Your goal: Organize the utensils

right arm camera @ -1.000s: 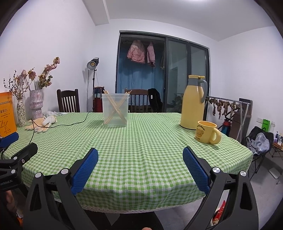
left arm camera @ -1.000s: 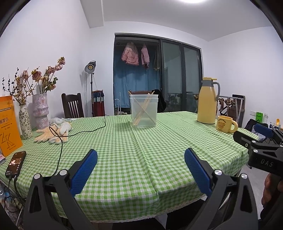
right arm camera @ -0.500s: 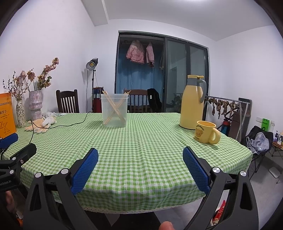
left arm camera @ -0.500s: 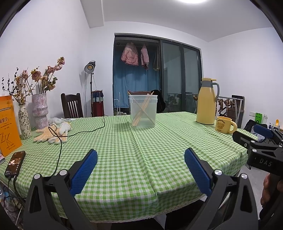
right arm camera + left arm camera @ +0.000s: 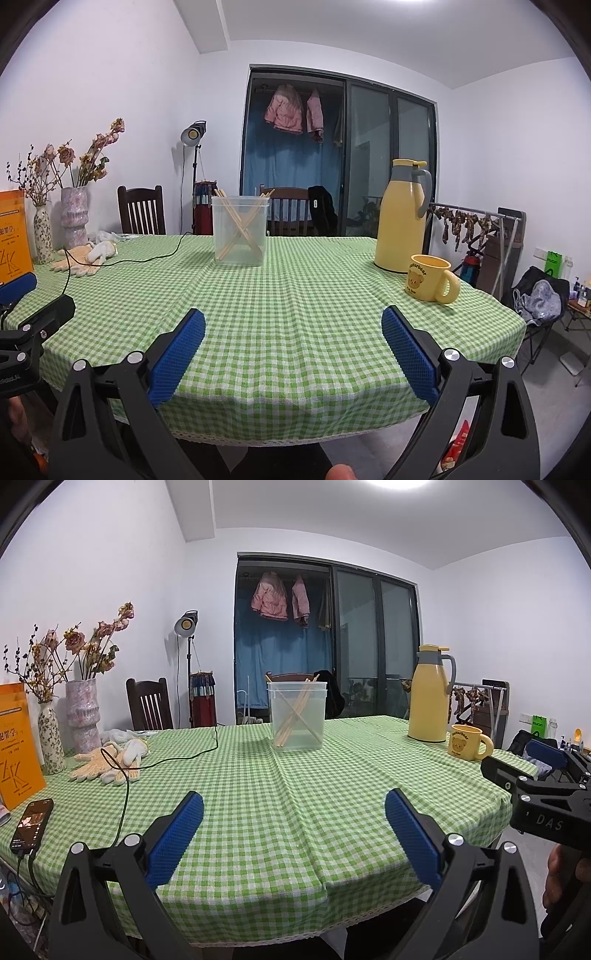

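Two tools hang at the near edge of the bench [image 5: 258, 782], the left tool [image 5: 293, 812] and the right tool [image 5: 291, 328] both spread wide and empty. The chopsticks [image 5: 295, 716] already stand crossed in the clear tub [image 5: 297, 718], centre of the frame, well apart from both. A careless reach could tip the light tub or snag the black cable [image 5: 125, 786] at left. Readable writing: "DAS" on the right tool's body, "ZK" on the orange book [image 5: 16, 746], "mucin" on a green bag [image 5: 538, 725].
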A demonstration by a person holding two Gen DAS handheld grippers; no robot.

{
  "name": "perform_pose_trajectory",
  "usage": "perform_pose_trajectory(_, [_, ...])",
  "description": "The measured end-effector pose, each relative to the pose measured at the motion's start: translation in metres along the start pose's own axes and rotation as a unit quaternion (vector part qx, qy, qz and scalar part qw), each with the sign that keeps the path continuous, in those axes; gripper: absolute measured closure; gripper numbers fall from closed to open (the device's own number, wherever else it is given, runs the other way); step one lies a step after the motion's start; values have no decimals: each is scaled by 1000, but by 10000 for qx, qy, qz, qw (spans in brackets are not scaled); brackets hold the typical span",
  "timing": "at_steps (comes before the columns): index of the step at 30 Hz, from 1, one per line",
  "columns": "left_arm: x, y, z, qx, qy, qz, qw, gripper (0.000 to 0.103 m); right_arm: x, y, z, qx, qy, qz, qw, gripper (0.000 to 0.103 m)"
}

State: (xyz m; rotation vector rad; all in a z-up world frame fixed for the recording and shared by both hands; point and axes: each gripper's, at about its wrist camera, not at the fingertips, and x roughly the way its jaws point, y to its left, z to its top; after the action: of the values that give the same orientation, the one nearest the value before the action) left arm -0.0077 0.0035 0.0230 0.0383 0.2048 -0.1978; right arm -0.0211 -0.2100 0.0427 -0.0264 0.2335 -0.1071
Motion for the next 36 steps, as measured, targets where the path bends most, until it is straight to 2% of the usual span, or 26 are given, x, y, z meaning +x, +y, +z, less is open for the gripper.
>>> perform_pose_trajectory(14, [-2, -1, 1, 6, -19, -26, 10000, 7, 2, 2, 0, -45, 80, -19, 10000, 11])
perform_pose_trajectory(25, [-4, -5, 0, 54, -115, 141, 9998, 7, 4, -2, 1, -1, 103, -60, 9999, 11])
perform_pose_trajectory(28, [-4, -6, -1, 61, -87, 95, 9999, 7, 4, -2, 2, 1, 71, -69, 10000, 11])
perform_pose_trajectory(32, [-2, -6, -6, 24, -35, -157, 9999, 7, 7, 0, 1, -62, 74, -67, 9999, 11])
perform_pose_trajectory(36, [12, -1, -5, 45, -72, 211, 9997, 7, 18, -2, -1, -74, 50, -173, 9998, 8])
